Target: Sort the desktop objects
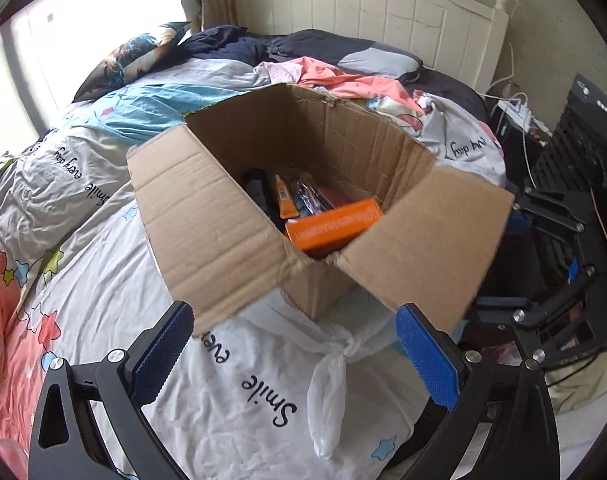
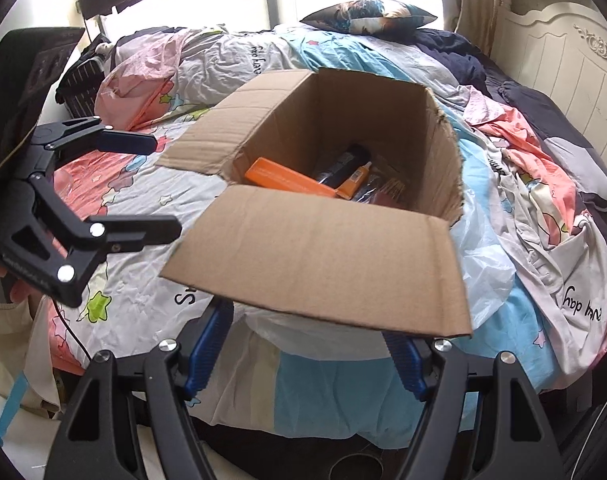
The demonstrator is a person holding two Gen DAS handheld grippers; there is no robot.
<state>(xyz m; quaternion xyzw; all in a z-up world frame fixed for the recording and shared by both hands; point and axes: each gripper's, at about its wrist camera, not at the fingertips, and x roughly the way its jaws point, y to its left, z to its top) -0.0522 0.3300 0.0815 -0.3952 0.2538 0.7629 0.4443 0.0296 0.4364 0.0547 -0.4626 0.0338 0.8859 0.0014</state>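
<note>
Both my left gripper point(image 1: 299, 354) and right gripper point(image 2: 309, 354) gape wide, holding nothing. An orange box point(image 1: 333, 222), a tube point(image 1: 284, 198) and other small items lie inside the cardboard box point(image 1: 207, 216) on the bed point(image 1: 103, 288); nothing loose shows outside it.

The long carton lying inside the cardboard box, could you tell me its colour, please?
Orange; the long carton shows best in the left wrist view.

left gripper point(image 1: 295, 344) fingers spread, right gripper point(image 2: 303, 356) likewise
</note>
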